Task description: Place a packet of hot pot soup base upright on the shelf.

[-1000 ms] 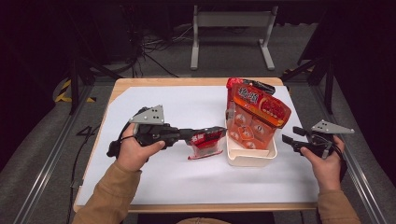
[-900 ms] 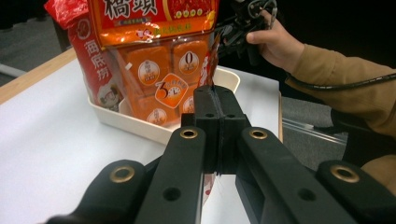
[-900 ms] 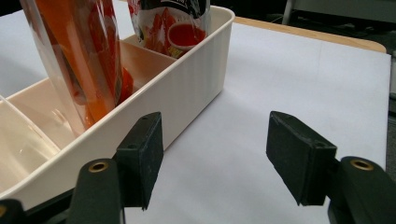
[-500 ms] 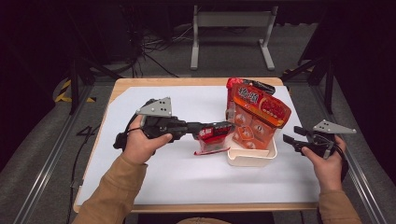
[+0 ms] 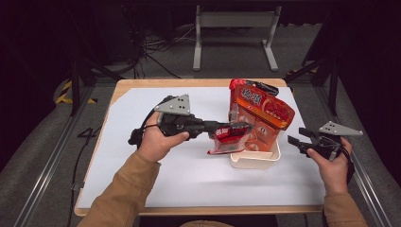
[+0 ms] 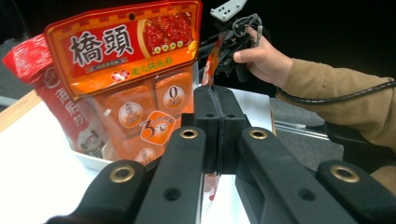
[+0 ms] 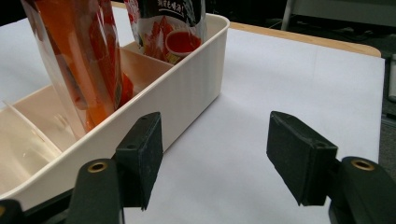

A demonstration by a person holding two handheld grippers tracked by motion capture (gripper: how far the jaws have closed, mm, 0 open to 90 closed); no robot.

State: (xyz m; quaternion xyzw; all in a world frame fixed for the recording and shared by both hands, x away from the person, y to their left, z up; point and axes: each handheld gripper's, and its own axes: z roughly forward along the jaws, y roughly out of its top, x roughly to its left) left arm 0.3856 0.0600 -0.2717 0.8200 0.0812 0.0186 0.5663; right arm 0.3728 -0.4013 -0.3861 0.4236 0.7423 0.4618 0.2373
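Observation:
My left gripper (image 5: 223, 128) is shut on a small red sauce packet (image 5: 230, 138), which hangs just above the table at the left rim of the white divided bin (image 5: 255, 161). In the left gripper view its jaws (image 6: 215, 100) are pressed together on the packet's thin edge (image 6: 209, 65). A tall orange pouch (image 5: 263, 111) and a red pouch (image 5: 238, 88) stand upright in the bin. My right gripper (image 5: 296, 139) is open and holds nothing, to the right of the bin; its jaws (image 7: 215, 154) are apart beside the bin's wall (image 7: 187, 88).
White paper (image 5: 189, 175) covers the wooden tabletop. In the right gripper view the bin's near compartments (image 7: 32, 121) hold nothing. Metal stand legs (image 5: 234, 28) and cables lie on the dark floor beyond the table's far edge.
My left gripper has carried the red packet to the right and slightly up, from open table to the bin's left rim. The right gripper has stayed still.

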